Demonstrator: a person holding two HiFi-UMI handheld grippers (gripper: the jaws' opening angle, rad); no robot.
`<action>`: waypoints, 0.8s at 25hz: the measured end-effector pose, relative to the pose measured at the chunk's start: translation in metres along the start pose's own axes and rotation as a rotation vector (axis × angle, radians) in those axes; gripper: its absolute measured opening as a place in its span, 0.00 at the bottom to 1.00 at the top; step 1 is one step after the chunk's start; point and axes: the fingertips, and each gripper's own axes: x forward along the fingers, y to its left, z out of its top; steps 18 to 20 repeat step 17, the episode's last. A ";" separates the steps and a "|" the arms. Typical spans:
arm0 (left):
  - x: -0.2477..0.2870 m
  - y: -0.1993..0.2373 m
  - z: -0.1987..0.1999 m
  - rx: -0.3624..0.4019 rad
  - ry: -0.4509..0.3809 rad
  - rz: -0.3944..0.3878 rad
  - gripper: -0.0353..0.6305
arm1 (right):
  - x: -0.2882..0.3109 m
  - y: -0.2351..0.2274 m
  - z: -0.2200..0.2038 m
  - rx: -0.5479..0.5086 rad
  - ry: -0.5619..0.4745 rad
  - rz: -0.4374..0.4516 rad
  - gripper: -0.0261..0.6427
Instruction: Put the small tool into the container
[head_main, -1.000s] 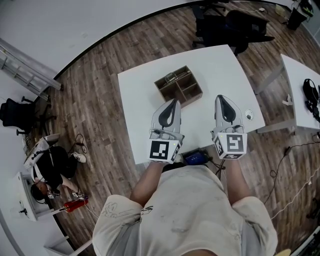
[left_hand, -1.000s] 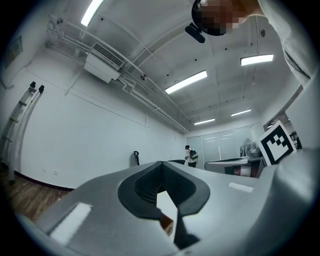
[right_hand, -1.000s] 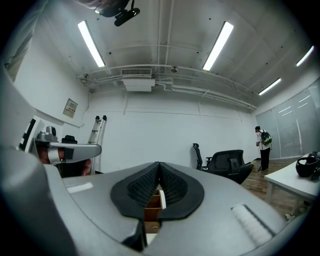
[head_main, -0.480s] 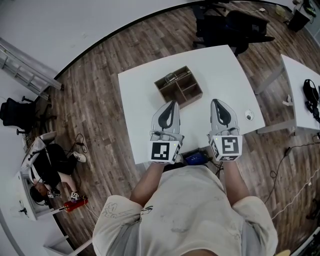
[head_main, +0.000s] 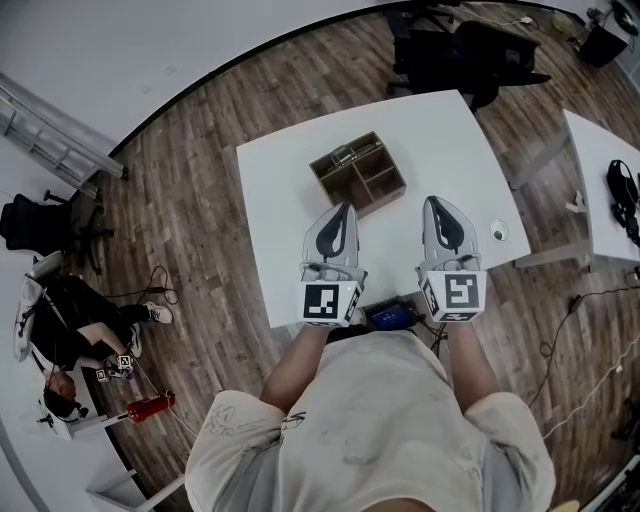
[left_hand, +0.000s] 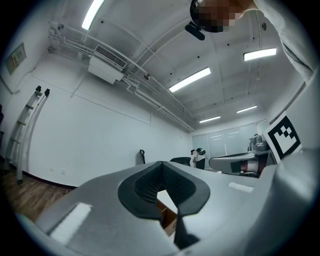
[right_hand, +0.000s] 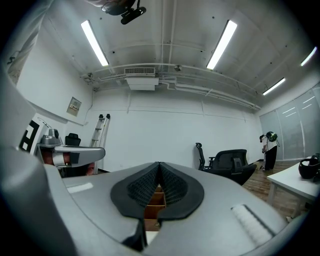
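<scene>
Head view: it looks down on a person who stands at a white bench and holds both tools out over it.
Floor (head_main: 200, 220): brown wood, all around the bench.
Bench (head_main: 290, 240): white, with the container near its middle.
Person (head_main: 380, 420): light shirt, at the near edge of the bench, one tool in each hand.
Container (head_main: 358, 173): a brown box with four parts inside. It sits on the bench just past the tips of both tools. It also peeks through the gap under the closed tips in the left gripper view (left_hand: 169, 220) and the right gripper view (right_hand: 154, 200).
Left hand-held gripper (head_main: 348, 205): clenched, tips pressed together (left_hand: 161, 172), nothing in it. It hangs over the bench, near the container.
Right hand-held gripper (head_main: 432, 200): clenched too, tips meet (right_hand: 159, 172), nothing in it. It is beside the left one, a bit apart.
Small tool (head_main: 343, 153): a little grey thing lies in the far left part of the container. It is too small to tell more.
</scene>
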 end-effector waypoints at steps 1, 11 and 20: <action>0.000 0.000 0.001 -0.001 0.001 0.002 0.08 | 0.000 0.000 0.000 0.000 -0.001 -0.001 0.05; -0.002 -0.001 -0.005 0.012 0.007 0.000 0.08 | -0.001 -0.004 0.005 0.004 -0.018 -0.011 0.05; -0.003 0.000 -0.012 0.005 0.008 -0.002 0.08 | -0.001 -0.004 0.005 0.003 -0.020 -0.009 0.05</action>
